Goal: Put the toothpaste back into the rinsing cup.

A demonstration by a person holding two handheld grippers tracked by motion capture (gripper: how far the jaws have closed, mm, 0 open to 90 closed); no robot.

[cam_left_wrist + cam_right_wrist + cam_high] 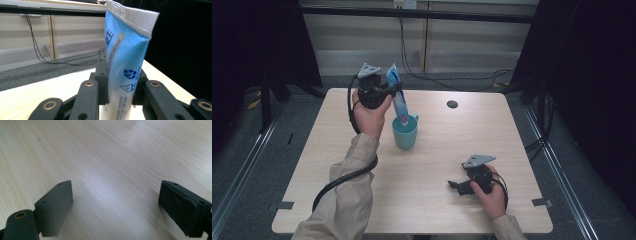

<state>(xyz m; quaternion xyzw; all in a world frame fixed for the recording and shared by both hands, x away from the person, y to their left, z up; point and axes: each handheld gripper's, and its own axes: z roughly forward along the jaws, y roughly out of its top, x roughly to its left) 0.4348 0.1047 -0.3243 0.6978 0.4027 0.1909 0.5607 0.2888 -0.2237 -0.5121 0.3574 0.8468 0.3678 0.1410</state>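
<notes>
You worked in what looked like a recording lab or test room, not a home. Your light wooden counter (432, 150) stood alone on grey carpet (262, 165), with black curtains (592, 75) closing off both sides. Behind it ran pale cabinet fronts (377, 45), with black cables (437, 75) hanging from a wall socket and trailing across the floor. A dark metal bar (412, 12) crossed overhead, like part of a camera frame.

Right gripper (115, 202), jaws wide apart over bare wooden table (105, 157)
</notes>
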